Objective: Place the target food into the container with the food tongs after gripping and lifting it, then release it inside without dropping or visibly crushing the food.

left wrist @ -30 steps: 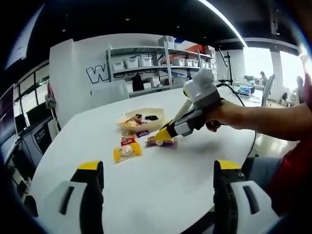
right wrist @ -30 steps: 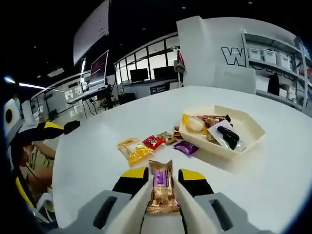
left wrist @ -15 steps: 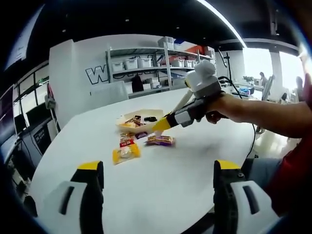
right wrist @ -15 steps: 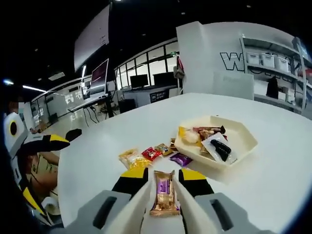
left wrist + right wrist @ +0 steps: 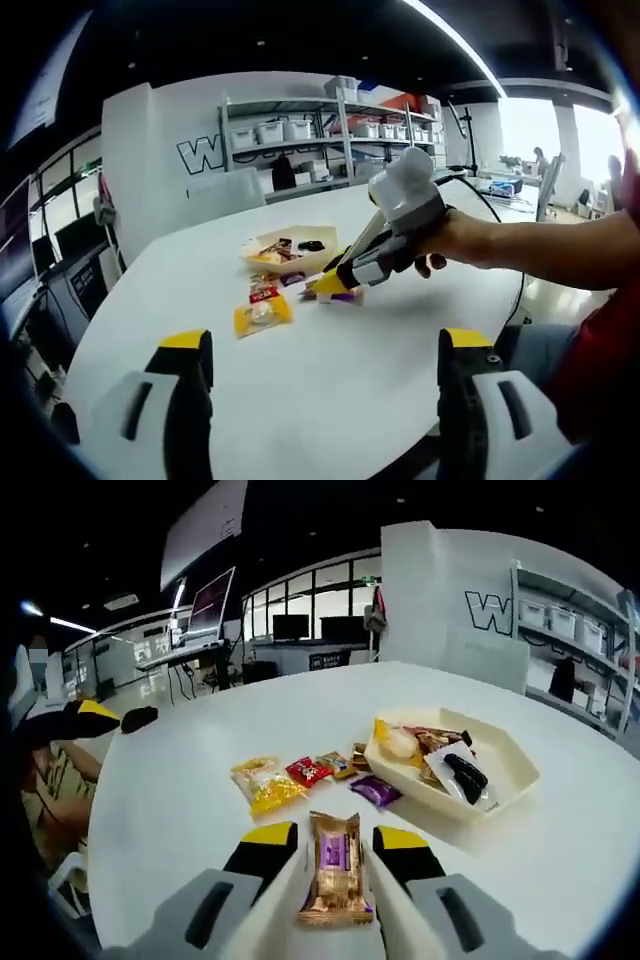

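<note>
**Wrapped snack held in tongs near the tray**

Left gripper view: left gripper (image 5: pixel 325 375) low at the bottom, its two yellow-tipped grey jaws spread wide apart with nothing between them, above the round white table (image 5: pixel 300 350). Farther off, the right gripper (image 5: pixel 335 283) held in a person's hand (image 5: pixel 450 240), tilted down towards the table, with a gold-and-purple wrapped snack bar (image 5: pixel 335 292) at its tip, close to the tabletop. Just behind it the shallow cream-coloured tray (image 5: pixel 285 252) with several packets inside. A yellow snack packet (image 5: pixel 260 312) lying flat on the table, near the tray.

Right gripper view: right gripper (image 5: pixel 335 855) closed on the snack bar (image 5: pixel 335 880) through white tong arms (image 5: pixel 285 900), wrapper looking uncrushed. Ahead and to the right, the tray (image 5: pixel 505 770), well apart from the bar. Loose on the table beside the tray: the yellow packet (image 5: pixel 262 785), a small red packet (image 5: pixel 308 772) and a purple packet (image 5: pixel 375 791).
</note>
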The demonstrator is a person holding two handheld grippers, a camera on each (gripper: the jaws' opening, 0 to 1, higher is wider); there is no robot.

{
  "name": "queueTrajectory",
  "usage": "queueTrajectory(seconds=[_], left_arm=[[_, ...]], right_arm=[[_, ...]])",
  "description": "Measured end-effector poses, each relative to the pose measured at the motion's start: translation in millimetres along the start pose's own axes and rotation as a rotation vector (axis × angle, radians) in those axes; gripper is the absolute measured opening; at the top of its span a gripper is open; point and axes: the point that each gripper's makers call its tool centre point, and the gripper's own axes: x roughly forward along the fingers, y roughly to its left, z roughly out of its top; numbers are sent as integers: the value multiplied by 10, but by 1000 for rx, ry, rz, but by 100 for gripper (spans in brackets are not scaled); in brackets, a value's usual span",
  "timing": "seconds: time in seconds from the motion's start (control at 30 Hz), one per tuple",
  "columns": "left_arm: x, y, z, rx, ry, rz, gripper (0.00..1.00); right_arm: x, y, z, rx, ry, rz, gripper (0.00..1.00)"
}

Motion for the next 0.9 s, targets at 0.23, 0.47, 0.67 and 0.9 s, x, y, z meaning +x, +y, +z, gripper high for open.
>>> queueTrajectory(seconds=[0.23, 0.47, 0.67, 0.9], left_arm=[[36, -19, 22, 2, -5, -4, 90], [40, -11, 42, -2, -16, -1, 90], [38, -30, 43, -3, -21, 0, 90], [20, -30, 46, -7, -29, 3, 90]], right_arm=[[2, -62, 8, 99, 21, -24, 15], [-131, -94, 134, 135, -8, 6, 16], [-272, -202, 357, 134, -44, 5, 16], [-413, -340, 574, 90, -61, -16, 16]])
